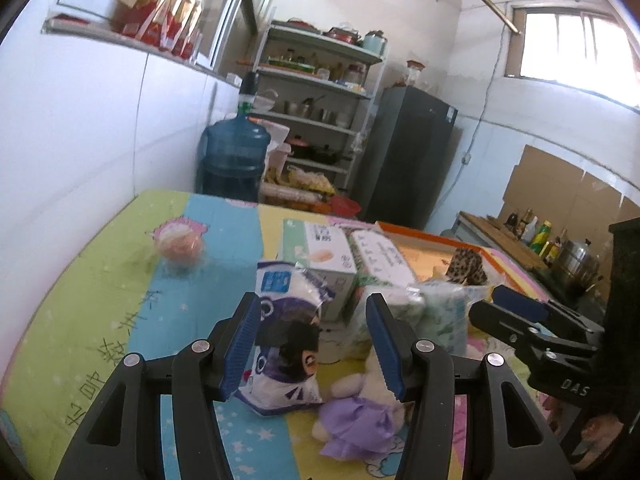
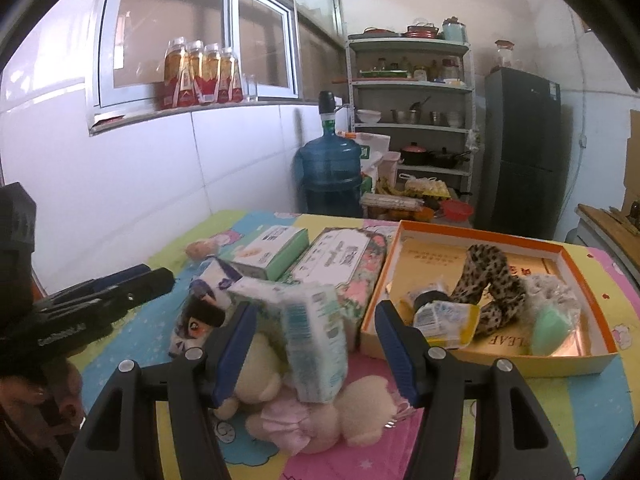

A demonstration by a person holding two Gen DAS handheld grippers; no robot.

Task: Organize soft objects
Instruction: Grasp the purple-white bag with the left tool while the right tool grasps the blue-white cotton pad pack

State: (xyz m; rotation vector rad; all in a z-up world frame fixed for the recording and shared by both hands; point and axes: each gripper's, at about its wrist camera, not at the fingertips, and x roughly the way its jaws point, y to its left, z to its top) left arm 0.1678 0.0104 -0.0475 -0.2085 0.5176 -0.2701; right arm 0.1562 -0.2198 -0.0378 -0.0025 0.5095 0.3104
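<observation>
My left gripper [image 1: 314, 360] is open just above the colourful mat. A purple-and-white cartoon tissue pack [image 1: 284, 344] stands right ahead of its fingers, untouched. A plush toy in a pale purple dress [image 1: 356, 424] lies beside that pack. My right gripper [image 2: 316, 356] is also open, and it hovers over the same plush toy [image 2: 280, 412]. A green-and-white tissue pack [image 2: 316, 344] leans upright in front of it. To the right, the orange-rimmed box [image 2: 592, 312] holds a leopard-print cloth [image 2: 496, 284], a green sponge [image 2: 552, 328] and a yellow packet [image 2: 444, 320]. Each gripper shows in the other's view: the right gripper [image 1: 486, 300], the left gripper [image 2: 160, 274].
Two tissue boxes [image 1: 320, 252] [image 1: 380, 256] lie behind the packs. A small pink round item [image 1: 178, 242] sits far left on the mat [image 1: 100, 300]. A white tiled wall runs along the left. Beyond the table stand a water jug [image 2: 330, 172], a shelf [image 2: 412, 120] and a dark fridge [image 2: 520, 148].
</observation>
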